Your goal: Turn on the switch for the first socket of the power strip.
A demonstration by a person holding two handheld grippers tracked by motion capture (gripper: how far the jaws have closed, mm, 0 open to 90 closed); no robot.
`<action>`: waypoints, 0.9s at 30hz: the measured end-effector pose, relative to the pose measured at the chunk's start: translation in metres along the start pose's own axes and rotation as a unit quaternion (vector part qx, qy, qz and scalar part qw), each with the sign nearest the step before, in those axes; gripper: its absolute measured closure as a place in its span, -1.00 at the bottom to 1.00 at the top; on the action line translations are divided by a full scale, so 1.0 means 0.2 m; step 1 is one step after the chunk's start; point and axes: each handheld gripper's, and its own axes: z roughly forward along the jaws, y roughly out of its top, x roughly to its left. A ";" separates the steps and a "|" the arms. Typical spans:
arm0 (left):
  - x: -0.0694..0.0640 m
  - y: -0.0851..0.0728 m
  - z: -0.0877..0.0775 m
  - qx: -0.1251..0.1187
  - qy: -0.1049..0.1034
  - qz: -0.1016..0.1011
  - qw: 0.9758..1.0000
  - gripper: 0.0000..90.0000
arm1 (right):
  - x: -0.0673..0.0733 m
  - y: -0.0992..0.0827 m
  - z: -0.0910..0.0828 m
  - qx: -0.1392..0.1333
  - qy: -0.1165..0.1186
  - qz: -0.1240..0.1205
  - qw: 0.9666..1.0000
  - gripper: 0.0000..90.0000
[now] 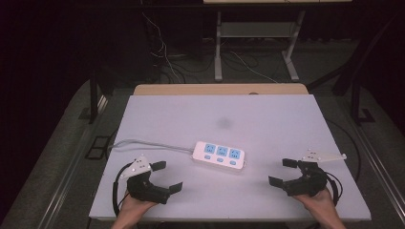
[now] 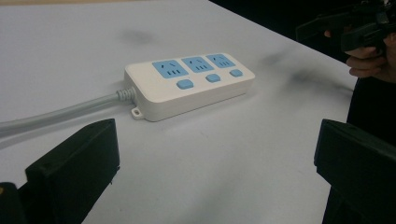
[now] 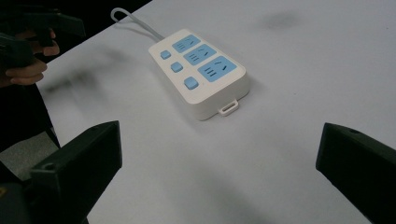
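So the power strip (image 1: 219, 156) sits mid-surface (image 1: 267, 119), between the left tool (image 1: 168, 177) and right tool (image 1: 281, 172), both released and empty. Probably light, rigid, slick plastic; I'd pinch its long sides, since the stiff cable (image 1: 143, 144) will drag.

A pale surface (image 1: 267, 119) stands on grey floor (image 1: 62, 143); at twelve o'clock, a metal-legged desk (image 1: 255, 33) and loose cables (image 1: 165, 57) sit in darkness.
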 end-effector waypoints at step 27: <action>-0.02 0.02 0.01 0.024 -0.010 0.018 0.999 -1.00 | -0.01 -0.01 0.01 0.020 0.004 -0.001 1.000 -1.00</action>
